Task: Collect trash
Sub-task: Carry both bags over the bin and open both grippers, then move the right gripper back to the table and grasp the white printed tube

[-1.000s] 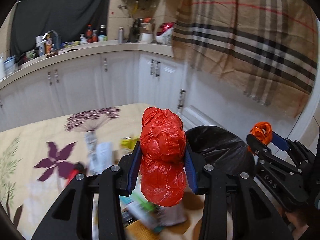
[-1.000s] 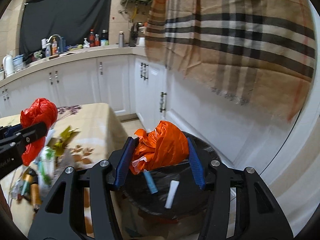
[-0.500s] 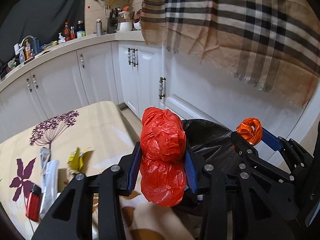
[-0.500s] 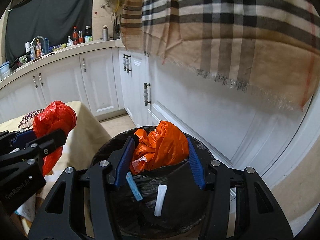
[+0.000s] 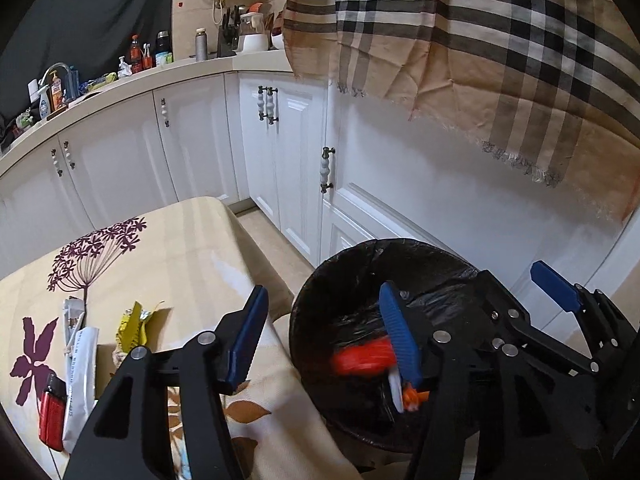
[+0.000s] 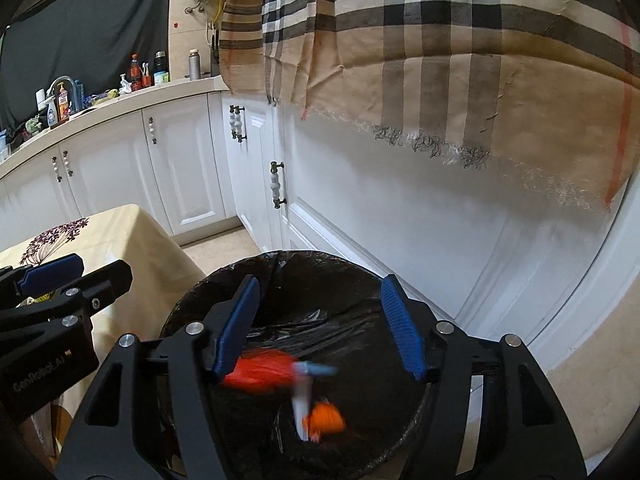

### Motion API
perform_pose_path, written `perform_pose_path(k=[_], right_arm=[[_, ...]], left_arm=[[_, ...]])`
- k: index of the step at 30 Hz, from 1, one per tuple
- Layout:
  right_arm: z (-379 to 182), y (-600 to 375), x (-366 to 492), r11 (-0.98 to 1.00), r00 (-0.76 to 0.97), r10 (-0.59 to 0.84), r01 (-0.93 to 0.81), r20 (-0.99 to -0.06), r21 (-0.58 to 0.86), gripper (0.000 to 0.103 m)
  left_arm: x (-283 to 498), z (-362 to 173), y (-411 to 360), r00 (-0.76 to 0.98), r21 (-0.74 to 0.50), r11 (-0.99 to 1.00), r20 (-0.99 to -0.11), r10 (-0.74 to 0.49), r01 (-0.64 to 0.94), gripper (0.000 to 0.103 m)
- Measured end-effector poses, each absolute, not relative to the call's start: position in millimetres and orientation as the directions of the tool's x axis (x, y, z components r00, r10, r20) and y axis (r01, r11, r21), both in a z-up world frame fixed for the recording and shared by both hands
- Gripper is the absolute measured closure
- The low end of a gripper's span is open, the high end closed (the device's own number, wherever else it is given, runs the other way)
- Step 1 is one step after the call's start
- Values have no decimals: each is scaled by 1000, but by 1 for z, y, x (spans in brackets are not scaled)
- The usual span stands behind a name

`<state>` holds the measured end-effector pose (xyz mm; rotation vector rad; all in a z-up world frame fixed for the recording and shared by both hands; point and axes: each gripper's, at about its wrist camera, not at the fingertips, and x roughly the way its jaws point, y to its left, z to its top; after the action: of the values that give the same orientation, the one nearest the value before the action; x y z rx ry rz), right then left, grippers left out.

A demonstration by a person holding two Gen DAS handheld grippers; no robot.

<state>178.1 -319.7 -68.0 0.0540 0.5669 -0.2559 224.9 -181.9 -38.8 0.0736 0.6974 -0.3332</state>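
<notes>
A black-lined trash bin stands on the floor beside the table. A red plastic bag and an orange bag are blurred inside the bin, both free of the grippers. My left gripper is open and empty over the bin's left rim. My right gripper is open and empty above the bin. It also shows at the right of the left wrist view.
The table with a floral cloth holds a yellow wrapper, a white packet and a red lighter. White cabinets and a hanging plaid cloth stand behind the bin.
Both grippers opened. The red bag left the left gripper and the orange bag left the right gripper; both fell into the bin.
</notes>
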Motion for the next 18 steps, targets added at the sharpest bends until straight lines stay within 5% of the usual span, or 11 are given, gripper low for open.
perform_pose_path(k=[18], right_arm=[[-44, -254, 123, 991, 829, -108, 131, -549, 3, 41]], left_arm=[[159, -14, -82, 780, -25, 982, -604, -164, 187, 33]])
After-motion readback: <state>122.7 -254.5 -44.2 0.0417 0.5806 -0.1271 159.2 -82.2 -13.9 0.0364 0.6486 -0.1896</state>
